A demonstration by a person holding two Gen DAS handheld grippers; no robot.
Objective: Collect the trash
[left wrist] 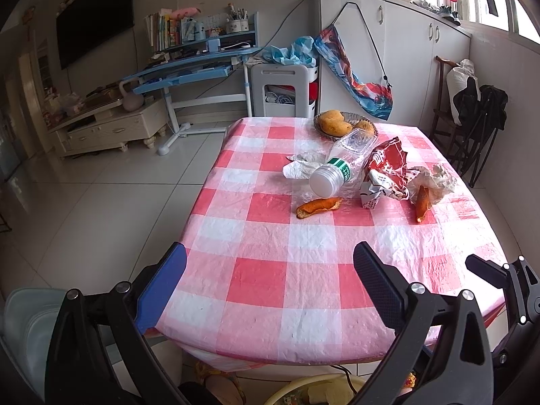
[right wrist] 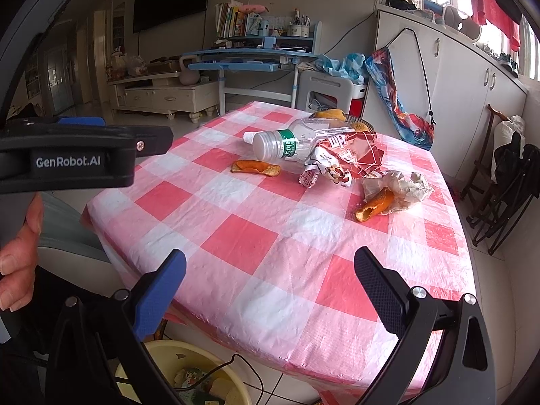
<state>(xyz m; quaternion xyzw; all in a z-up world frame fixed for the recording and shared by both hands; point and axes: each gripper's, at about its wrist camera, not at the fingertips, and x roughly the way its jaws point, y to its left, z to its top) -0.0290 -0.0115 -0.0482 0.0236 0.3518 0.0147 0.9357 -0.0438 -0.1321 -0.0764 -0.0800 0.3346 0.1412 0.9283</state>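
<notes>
- Trash, a crushed clear plastic bottle (left wrist: 341, 165), red crumpled wrapper (left wrist: 384, 168) and orange peels (left wrist: 319, 206), lies mid-table on the pink checked cloth (left wrist: 270, 270); nothing collected yet
- left gripper (left wrist: 270, 290) and right gripper (right wrist: 270, 290) both gape wide, empty; next, I judge, reach forward to the nearest peel

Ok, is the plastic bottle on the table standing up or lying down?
Lying down: the plastic bottle rests on its side on the checked tablecloth, white cap end toward the cameras.
</notes>
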